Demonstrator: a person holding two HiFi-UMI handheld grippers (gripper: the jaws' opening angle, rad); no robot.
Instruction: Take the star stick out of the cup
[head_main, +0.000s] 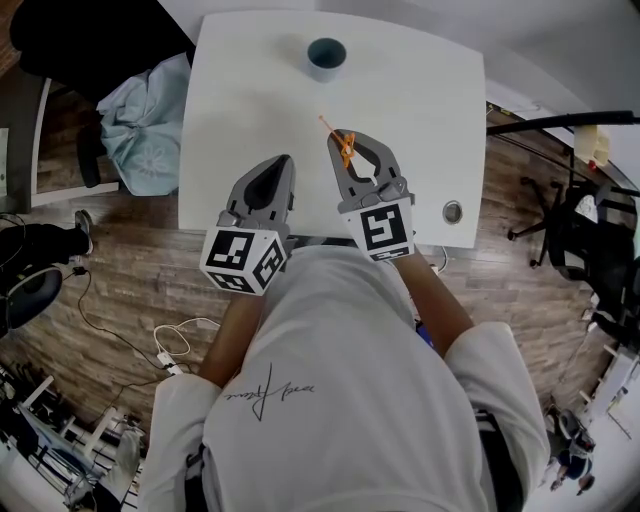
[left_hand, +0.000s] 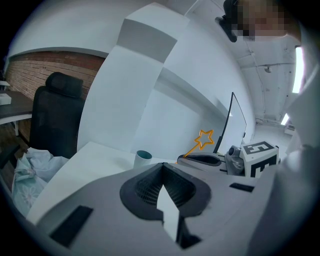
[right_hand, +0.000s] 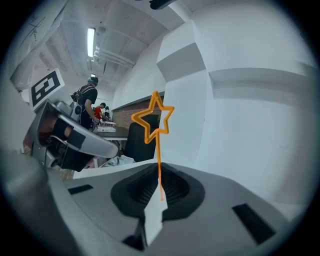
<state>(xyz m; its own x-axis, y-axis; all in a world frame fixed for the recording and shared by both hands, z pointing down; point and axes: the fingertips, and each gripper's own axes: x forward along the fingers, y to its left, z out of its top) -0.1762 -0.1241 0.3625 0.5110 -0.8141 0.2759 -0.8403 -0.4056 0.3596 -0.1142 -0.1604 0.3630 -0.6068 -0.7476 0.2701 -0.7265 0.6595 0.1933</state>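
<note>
In right jaws, star stick (right_hand: 158, 150), left jaws together

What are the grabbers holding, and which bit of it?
The right gripper pinches the star stick near the bottom end of its thin stem. The left gripper is shut, holding nothing.

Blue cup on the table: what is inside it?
Nothing shows inside the small blue-grey cup; its hollow looks dark and bare. The thin orange star stick is outside, pinched in the right hand-held gripper. The very bottom is too shadowed to tell.
</note>
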